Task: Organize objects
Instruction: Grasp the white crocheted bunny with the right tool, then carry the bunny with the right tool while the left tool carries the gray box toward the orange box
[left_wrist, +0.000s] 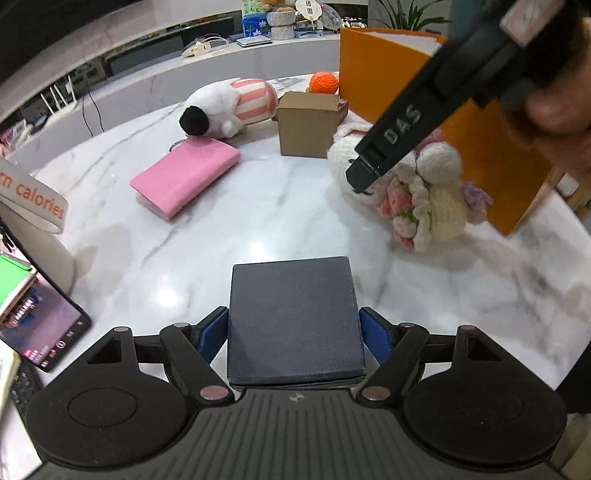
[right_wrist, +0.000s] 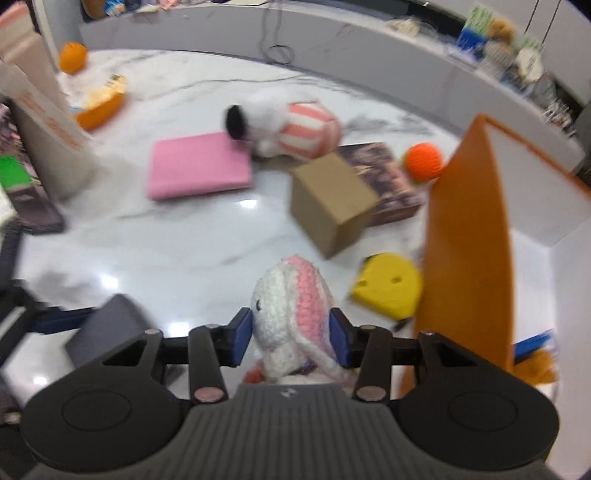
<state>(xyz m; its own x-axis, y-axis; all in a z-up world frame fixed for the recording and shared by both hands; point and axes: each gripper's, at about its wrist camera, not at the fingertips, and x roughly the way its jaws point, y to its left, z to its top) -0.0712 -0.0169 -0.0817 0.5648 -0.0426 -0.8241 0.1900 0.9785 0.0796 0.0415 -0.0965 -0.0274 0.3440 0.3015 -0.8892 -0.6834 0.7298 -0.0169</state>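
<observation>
My left gripper is shut on a dark grey flat box and holds it over the white marble table. My right gripper is shut on a white and pink crochet bunny, beside the tall orange box. In the left wrist view the right gripper's black finger presses the crochet bunny with its flowers in front of the orange box. The dark box also shows at the lower left of the right wrist view.
On the table lie a pink case, a striped plush dog, a brown cardboard box, an orange crochet ball, a yellow cheese toy and a dark book. A phone and white container stand at left.
</observation>
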